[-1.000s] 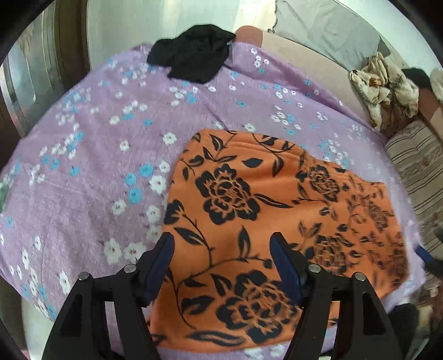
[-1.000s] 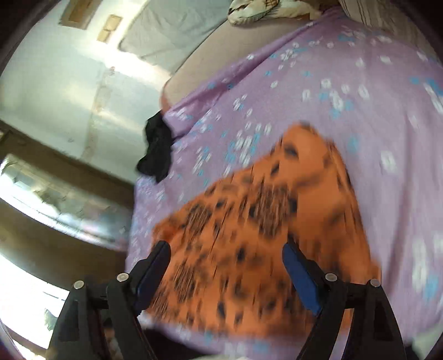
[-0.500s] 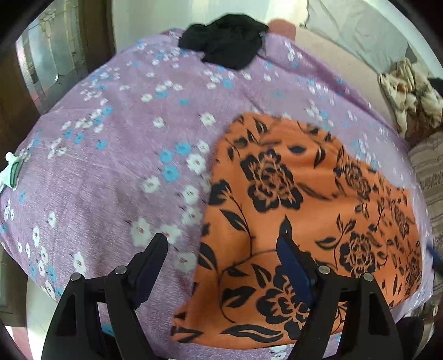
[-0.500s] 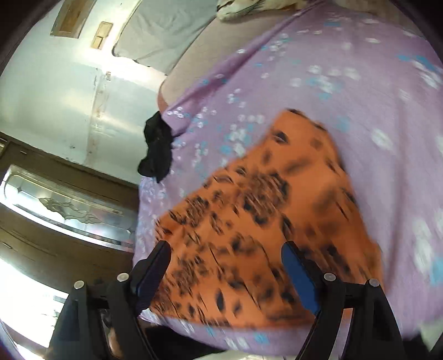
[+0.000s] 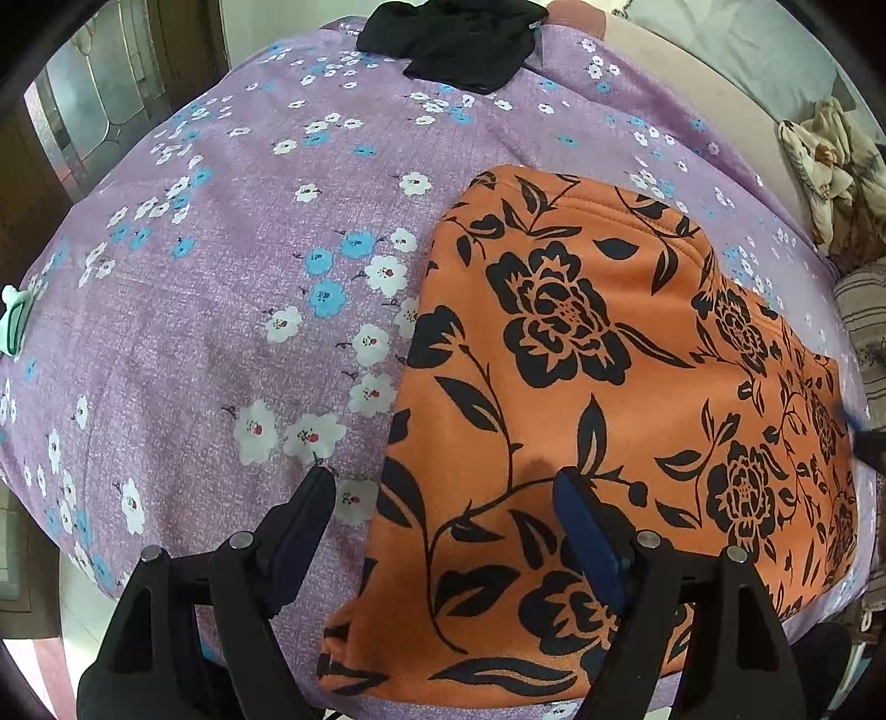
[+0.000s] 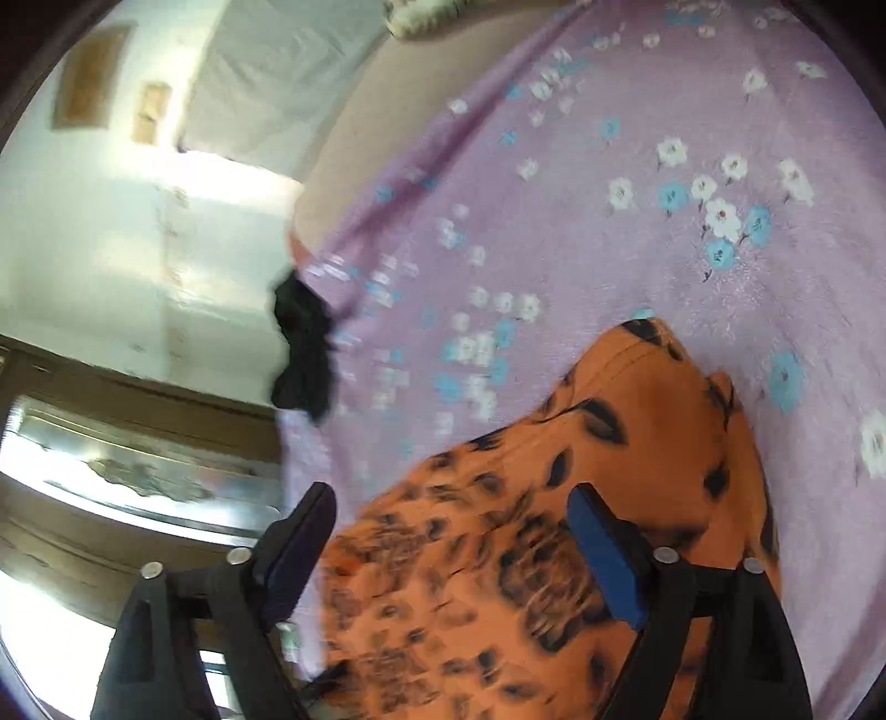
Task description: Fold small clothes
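Left-wrist view: the left gripper (image 5: 443,498) is hovering with its jaws spread wide and pinching nothing, straddling the left edge of the orange cloth (image 5: 609,387). One jaw is sitting over the bedsheet (image 5: 221,304), the other over the cloth, so the bulk of the cloth is lying from 12 toward 3 o'clock of the jaws. The cloth's long axis is running roughly from its near left corner at 6 o'clock up toward 2 o'clock.

Right-wrist view: the right gripper (image 6: 451,518) is also hanging with jaws spread and empty, the cloth (image 6: 554,526) lying directly beneath and between them; this view is blurred, so contact cannot be judged. Both grippers appear about equally near, each over its own side of the cloth.

The cloth is lying flat on the purple flowered sheet, orange with black roses and leaves, a stitched hem showing at its far edge. A black garment (image 5: 459,39) is resting well apart at 12 o'clock.
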A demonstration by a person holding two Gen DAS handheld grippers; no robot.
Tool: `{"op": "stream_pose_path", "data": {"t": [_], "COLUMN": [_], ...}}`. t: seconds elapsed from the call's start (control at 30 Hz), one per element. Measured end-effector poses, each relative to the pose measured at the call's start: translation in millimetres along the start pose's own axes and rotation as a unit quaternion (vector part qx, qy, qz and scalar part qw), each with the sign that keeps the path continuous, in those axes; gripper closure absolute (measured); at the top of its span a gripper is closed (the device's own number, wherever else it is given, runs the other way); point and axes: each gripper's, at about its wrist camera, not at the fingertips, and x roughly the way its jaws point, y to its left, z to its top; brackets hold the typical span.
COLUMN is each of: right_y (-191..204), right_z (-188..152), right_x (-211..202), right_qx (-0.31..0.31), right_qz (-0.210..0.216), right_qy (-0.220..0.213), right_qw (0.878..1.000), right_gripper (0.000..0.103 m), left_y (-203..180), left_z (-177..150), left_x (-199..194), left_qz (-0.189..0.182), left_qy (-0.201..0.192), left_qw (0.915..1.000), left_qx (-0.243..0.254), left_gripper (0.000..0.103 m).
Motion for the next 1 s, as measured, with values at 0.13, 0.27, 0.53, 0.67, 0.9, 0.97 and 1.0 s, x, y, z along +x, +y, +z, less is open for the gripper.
{"op": "stream_pose_path", "data": {"t": [0.13,0.27,0.53,0.67,0.9,0.97,1.0], "right_y": [0,28,8,-28,-59,-61,-61], "right_z": [-6,-49,-194,-218,-175,-170,-168], "right_x": [-21,-66,-108,-90,-94,-90,-90], "right_qx": [0.032,-0.037,-0.017,0.024,0.097,0.102,0.1], "right_qz": [0.015,0.011,0.038,-0.003,-0.004,0.002,-0.002], "right_qy": [-0.056,-0.075,-0.034,-0.016,-0.082,-0.088,-0.094], "right_qw": [0.998,0.996,0.999,1.0,0.992,0.991,0.991], "right_gripper": [0.015,0.015,0.014,0.013,0.014,0.016,0.019], "left_y": [-2,-4,-21,-35,-44,-44,-44], "left_z": [-2,-9,-20,-26,-30,-28,-27], "left_x": [-8,-17,-39,-42,-46,-48,-48], "left_qz": [-0.003,-0.007,-0.026,-0.027,-0.023,-0.021,-0.018], "left_qy": [-0.006,-0.013,-0.038,-0.042,-0.046,-0.048,-0.052], "left_qw": [1.0,0.9999,0.9989,0.9984,0.9984,0.9984,0.9982], "left_qx": [0.005,0.007,0.009,0.026,0.024,0.022,0.022], "left_gripper": [0.022,0.022,0.021,0.021,0.021,0.021,0.021]}}
